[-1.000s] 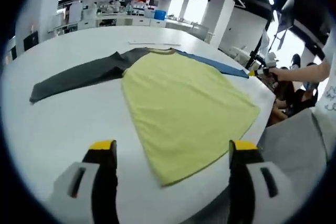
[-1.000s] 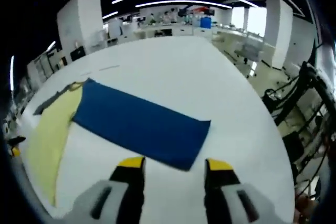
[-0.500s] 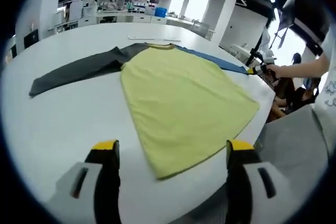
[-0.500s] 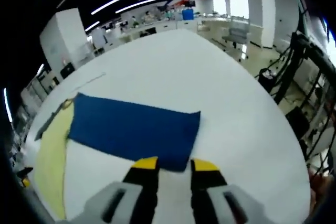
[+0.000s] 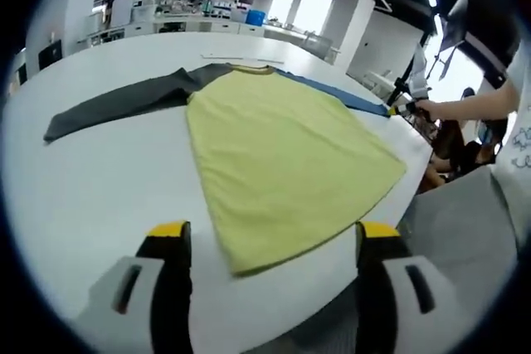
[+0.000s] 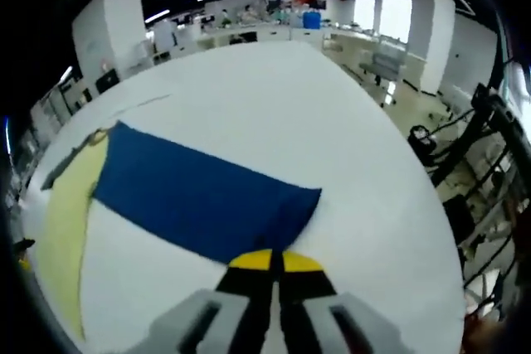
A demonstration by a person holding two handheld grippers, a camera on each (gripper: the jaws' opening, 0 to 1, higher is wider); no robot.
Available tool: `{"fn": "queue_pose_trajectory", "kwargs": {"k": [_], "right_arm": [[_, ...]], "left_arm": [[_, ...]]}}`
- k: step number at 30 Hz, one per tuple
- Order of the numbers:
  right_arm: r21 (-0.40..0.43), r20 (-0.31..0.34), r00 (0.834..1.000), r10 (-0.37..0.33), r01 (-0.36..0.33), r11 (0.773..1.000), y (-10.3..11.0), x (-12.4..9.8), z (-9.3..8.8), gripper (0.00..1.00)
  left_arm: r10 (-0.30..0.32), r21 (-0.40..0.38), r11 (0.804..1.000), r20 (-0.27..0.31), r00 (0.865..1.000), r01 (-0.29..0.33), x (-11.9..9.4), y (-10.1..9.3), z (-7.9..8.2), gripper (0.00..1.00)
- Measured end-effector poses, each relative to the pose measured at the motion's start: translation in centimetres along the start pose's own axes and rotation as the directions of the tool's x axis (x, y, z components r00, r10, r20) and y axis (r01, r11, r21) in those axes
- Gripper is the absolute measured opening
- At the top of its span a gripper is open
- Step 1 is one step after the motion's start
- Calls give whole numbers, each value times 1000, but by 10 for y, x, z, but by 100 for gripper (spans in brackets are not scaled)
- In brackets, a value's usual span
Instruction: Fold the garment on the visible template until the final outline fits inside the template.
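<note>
A long-sleeved shirt lies flat on the white table (image 5: 91, 188). Its yellow body (image 5: 282, 155) spreads across the middle, with a grey sleeve (image 5: 116, 105) reaching left and a blue sleeve (image 5: 340, 97) reaching right. My left gripper (image 5: 272, 236) is open, its jaws standing either side of the shirt's near hem corner and holding nothing. In the right gripper view the blue sleeve (image 6: 191, 196) runs from the yellow body (image 6: 66, 213) towards me. My right gripper (image 6: 275, 261) is shut on the cuff end of that sleeve. A hand holds the right gripper (image 5: 405, 109) at the table's far right edge.
A thin pale strip (image 5: 241, 58) lies on the table beyond the collar. The table edge curves close on the right, where the person's grey-clad leg (image 5: 465, 230) is. Stands and cables (image 6: 485, 138) sit past the table's edge. Benches line the back of the room.
The right jaws went from wide apart to shut, closing on the blue sleeve's cuff. The left gripper view drifted slightly nearer the yellow hem; its jaws stayed open.
</note>
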State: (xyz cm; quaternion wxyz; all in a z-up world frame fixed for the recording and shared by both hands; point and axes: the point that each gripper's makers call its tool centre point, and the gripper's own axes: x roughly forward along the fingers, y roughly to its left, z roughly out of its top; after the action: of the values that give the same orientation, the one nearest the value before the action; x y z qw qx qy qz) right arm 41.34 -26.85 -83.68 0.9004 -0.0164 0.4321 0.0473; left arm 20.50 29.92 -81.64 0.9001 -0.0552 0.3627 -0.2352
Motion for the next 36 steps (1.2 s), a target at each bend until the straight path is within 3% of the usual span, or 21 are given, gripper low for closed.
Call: {"fn": "queue_pose_trajectory", "kwargs": {"k": [4,8,14,19,27,30,31,33,36], "right_arm": [[-17,18,999,29,-29,999,5,3,16,0],[-16,73,994,82,-81,997,19,-2,43,0],[-61,147,975,167,-159,985,61,-14,87,0],[-88,175,956,237,-224,970,102,-17,109,0],[-168,196,899,391,-362,917,181,-25,145,0],[-191,212,864,456,-421,887,215,-34,161,0],[-194,215,860,463,-428,883,220,-36,162,0],[-206,217,832,511,-473,857,241,-40,170,0],[-244,211,817,537,-488,838,258,-40,177,0]], "left_arm": [[1,2,1000,12,1000,-1,-2,4,2,78],[-1,3,1000,24,1000,1,-3,5,5,78],[8,30,1000,26,1000,-9,-5,8,8,76],[12,45,999,35,999,-14,-7,7,11,76],[19,51,998,58,998,-22,-12,7,19,73],[25,56,998,64,998,-28,-14,7,22,74],[24,54,998,65,998,-28,-14,7,22,74],[28,55,998,66,997,-32,-16,10,22,74],[30,53,998,64,997,-34,-16,9,23,73]]}}
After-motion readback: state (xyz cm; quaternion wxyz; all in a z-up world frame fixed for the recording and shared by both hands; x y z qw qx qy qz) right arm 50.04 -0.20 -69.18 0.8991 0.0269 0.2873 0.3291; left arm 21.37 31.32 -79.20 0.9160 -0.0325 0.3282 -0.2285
